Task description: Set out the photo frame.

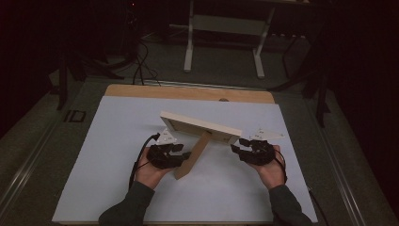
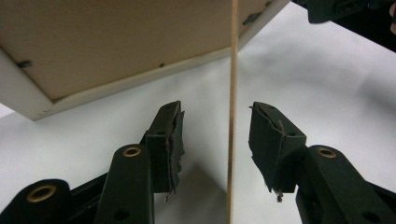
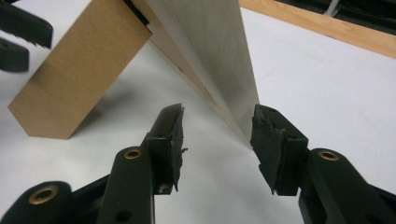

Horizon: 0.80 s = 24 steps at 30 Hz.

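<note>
A: On the white mat point(image 1: 117, 155), near its centre, a picture frame point(image 1: 200, 126) stood with its back to the camera, propped on its wooden stand point(image 1: 193, 157), which ran from the frame down toward 7 o'clock.

B: And the two grippers?

A: The left gripper point(image 1: 184, 151) sat at about 9 o'clock of the stand's lower half, and the right gripper point(image 1: 234, 147) at 3 o'clock of the frame, by its right corner. A hand held each from below, dark sleeves coming in from 6 o'clock.

B: Were the jaws clenched on anything?

A: No. In the left gripper view, the left gripper point(image 2: 216, 133) had its jaws parted with the stand point(image 2: 232, 116) seen edge-on as a thin strip between them, closer to the right pad but clear of both. The frame's brown back point(image 2: 116, 42) and pale rim filled the area from 10 to 12 o'clock.

B: The right one?

A: Also released. In the right gripper view, the right gripper point(image 3: 217, 135) straddled the frame's lower corner point(image 3: 215, 70); the corner lay close against the right pad, though I could not tell whether it touched. The stand point(image 3: 77, 74) showed broadside at 10 o'clock.

B: Anything else?

A: The mat covered a wooden table point(image 1: 188, 92), its bare edge at 12 o'clock.
</note>
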### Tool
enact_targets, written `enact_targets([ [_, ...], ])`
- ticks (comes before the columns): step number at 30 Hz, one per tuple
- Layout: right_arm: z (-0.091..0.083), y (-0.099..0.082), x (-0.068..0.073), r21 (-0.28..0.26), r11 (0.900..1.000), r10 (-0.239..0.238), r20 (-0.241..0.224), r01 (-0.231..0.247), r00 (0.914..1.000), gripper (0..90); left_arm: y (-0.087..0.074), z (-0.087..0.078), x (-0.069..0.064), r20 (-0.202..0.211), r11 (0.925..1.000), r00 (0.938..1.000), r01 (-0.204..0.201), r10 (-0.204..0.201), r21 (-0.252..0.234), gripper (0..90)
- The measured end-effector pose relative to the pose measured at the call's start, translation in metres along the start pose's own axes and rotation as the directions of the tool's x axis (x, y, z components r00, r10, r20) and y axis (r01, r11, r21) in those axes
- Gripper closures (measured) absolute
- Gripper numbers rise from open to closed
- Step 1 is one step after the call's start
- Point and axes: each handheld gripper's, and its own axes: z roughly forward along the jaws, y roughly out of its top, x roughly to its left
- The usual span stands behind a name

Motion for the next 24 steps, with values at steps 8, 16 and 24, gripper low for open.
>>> enact_targets([
  [8, 0.001, -0.005, -0.007, 0.015, 0.9998, 0.013, 0.004, -0.013, 0.9999, 54.9, 0.003, -0.009, 0.003, -0.016, 0.9992, 0.9998, -0.011, 0.010, -0.038, 55.2],
  [16, 0.003, -0.011, -0.015, 0.026, 0.9990, 0.037, 0.017, -0.037, 0.9992, 58.6, 0.005, -0.012, 0.010, -0.018, 0.9987, 0.9997, 0.014, -0.014, -0.049, 64.9],
  [24, 0.005, -0.014, -0.028, 0.039, 0.9984, 0.040, 0.040, -0.042, 0.9984, 59.4, 0.011, -0.013, 0.018, -0.078, 0.9975, 0.9963, 0.030, -0.035, -0.064, 67.0],
])
